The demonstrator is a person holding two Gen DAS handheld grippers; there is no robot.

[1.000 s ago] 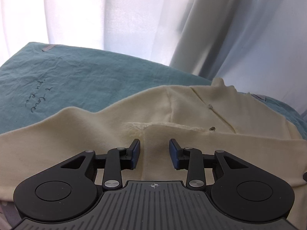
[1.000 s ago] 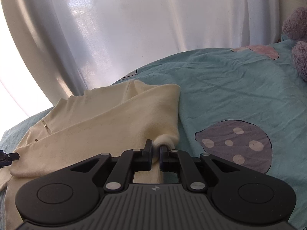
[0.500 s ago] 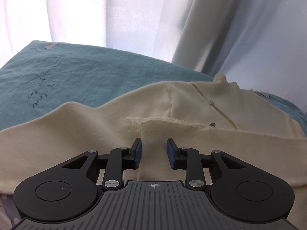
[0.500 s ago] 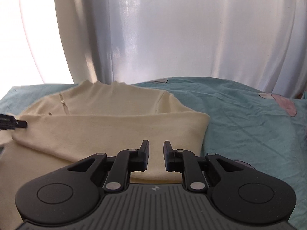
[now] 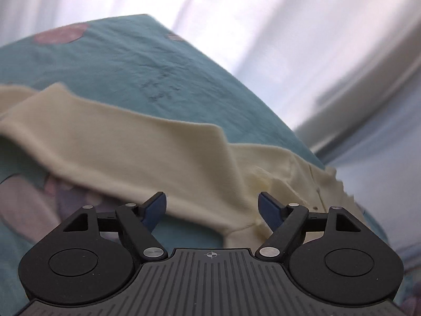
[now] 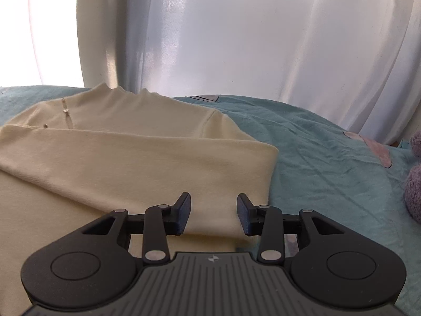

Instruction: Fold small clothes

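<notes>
A cream long-sleeved top (image 6: 136,155) lies on a teal bedsheet (image 6: 329,158), its right sleeve folded across the body and its collar toward the curtain. In the left wrist view, blurred and tilted, the other sleeve (image 5: 126,142) stretches out to the left over the sheet (image 5: 105,60). My left gripper (image 5: 212,205) hovers over the sleeve's armpit seam with its jaws opening wide; nothing is pinched between them. My right gripper (image 6: 213,212) hangs over the folded sleeve near the top's right edge, jaws opening, pads clear of the cloth.
White curtains (image 6: 236,39) hang behind the bed. A purple plush toy (image 6: 414,184) sits at the right edge. The sheet bears printed pink and grey shapes (image 5: 60,33).
The right gripper let go of the sleeve cuff and its jaws spread. The left gripper swung left and rolled, now over the outstretched sleeve, and its jaws widened a lot.
</notes>
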